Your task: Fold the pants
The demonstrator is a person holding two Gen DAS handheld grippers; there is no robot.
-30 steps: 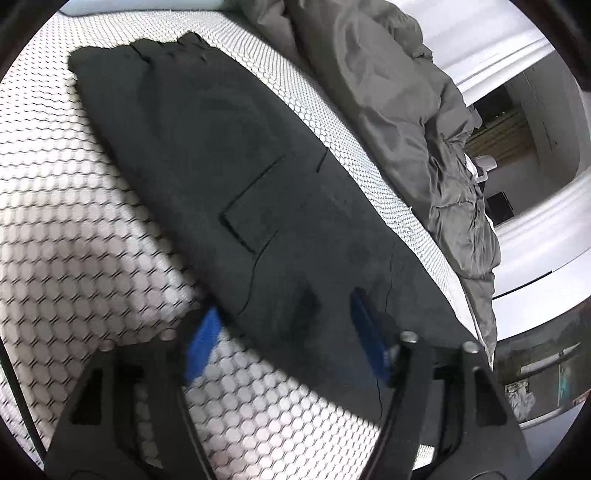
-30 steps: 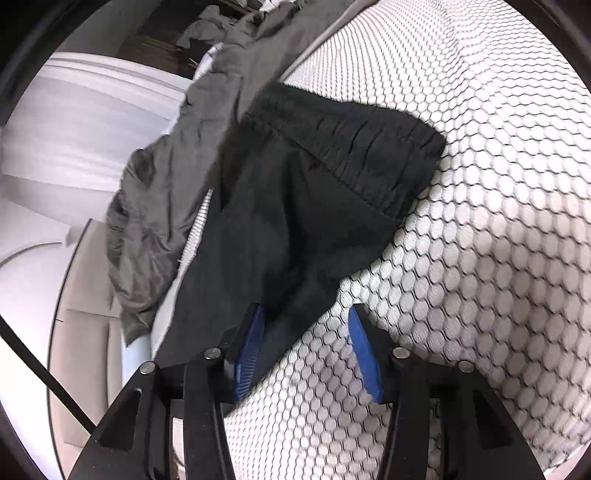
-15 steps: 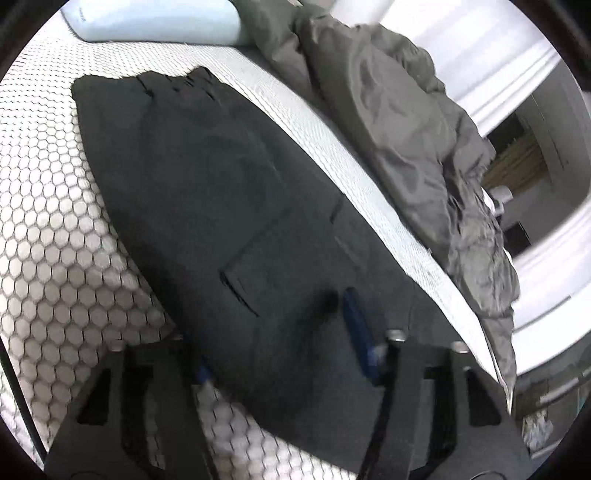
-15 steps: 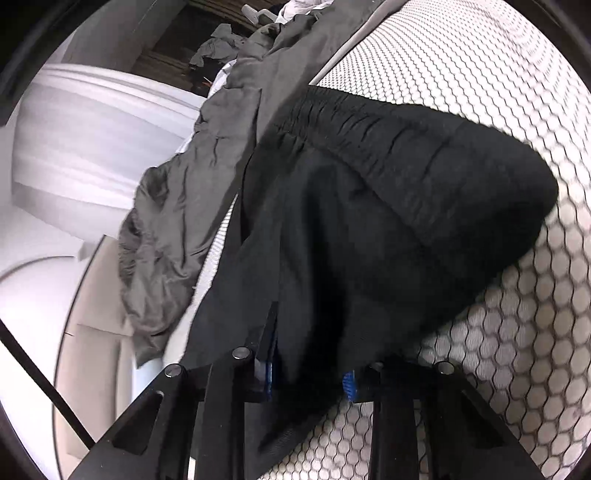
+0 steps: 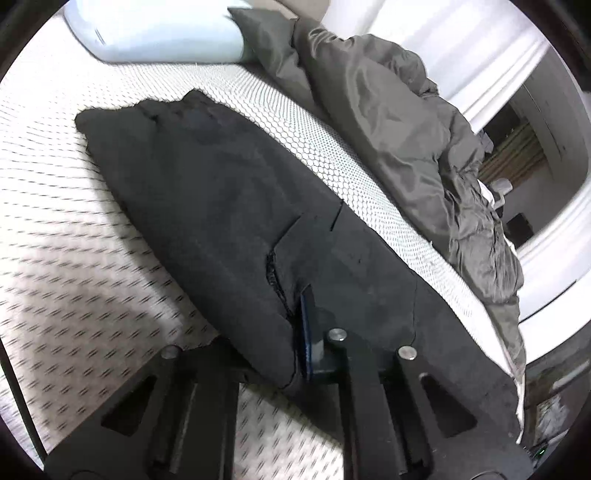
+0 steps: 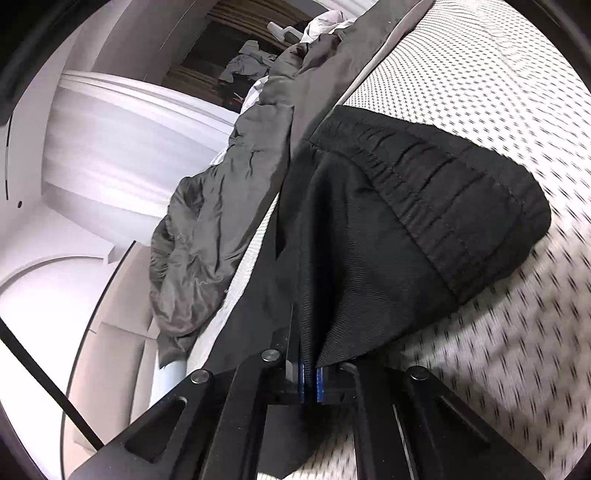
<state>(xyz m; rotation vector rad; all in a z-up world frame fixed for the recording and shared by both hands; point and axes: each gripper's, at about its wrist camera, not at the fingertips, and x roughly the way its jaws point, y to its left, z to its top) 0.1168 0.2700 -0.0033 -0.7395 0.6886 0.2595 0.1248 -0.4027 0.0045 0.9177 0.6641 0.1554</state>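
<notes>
Black pants (image 5: 221, 192) lie lengthwise on a white honeycomb-patterned mattress (image 5: 55, 240). My left gripper (image 5: 291, 332) is at their near edge, by a back pocket slit (image 5: 275, 266). Its jaws are closing with a bunched fold of the fabric between them. One blue pad (image 5: 306, 332) shows; the other is hidden under the cloth. In the right wrist view the pants (image 6: 369, 258) rise toward the camera, elastic waistband (image 6: 443, 192) at the far end. My right gripper (image 6: 309, 369) is shut on a thin fold of them, blue pads almost touching.
A crumpled grey duvet (image 5: 388, 110) runs along the far side of the mattress and also shows in the right wrist view (image 6: 207, 240). A pale blue pillow (image 5: 159, 33) lies at the head. Bare mattress (image 6: 498, 350) lies beside the pants. White walls stand beyond.
Both grippers went from open astride the pants' edge to closed on the fabric. The cloth has bunched up and lifted toward each camera, and both views have tilted up slightly.
</notes>
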